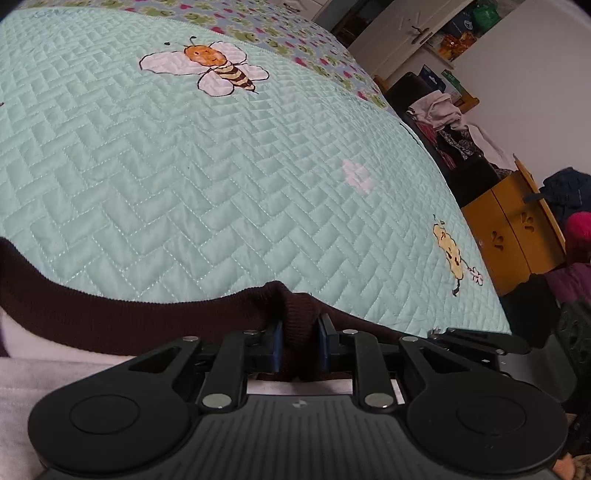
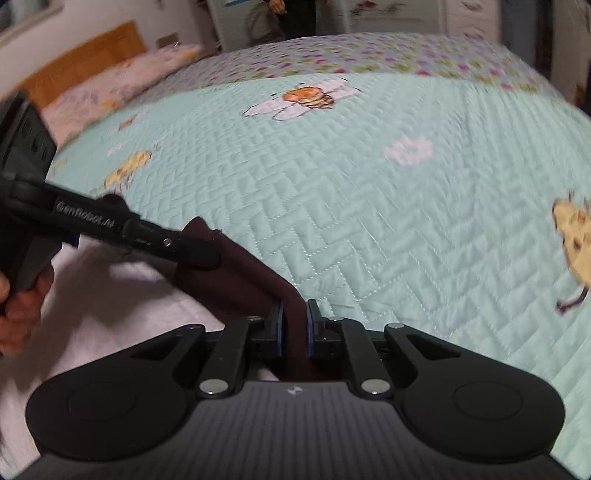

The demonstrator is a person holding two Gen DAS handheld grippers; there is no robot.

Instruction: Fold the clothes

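Maroon ribbed hem (image 1: 122,314) of pale garment (image 2: 122,295) pinched by both grippers, left gripper (image 1: 299,332) and right gripper (image 2: 294,323), at near edge of quilted bedspread (image 1: 221,166); paired grip keeps hem taut, likely for fold.

The dark ribbed hem (image 1: 122,314) runs off the left wrist picture's left edge, and the pale garment (image 1: 55,373) it borders is cut off there and hidden below by the left gripper (image 1: 300,341) body. How much cloth sits between either pair of pads cannot be told. The right wrist view is blurred: the bee print (image 2: 306,98) and the quilt (image 2: 406,229) stitching smear. A hand (image 2: 18,310) is cut by the left edge. The pile of clothes (image 1: 447,122) beside the bed is too small to sort. A figure (image 2: 291,16) at the top edge is cropped.
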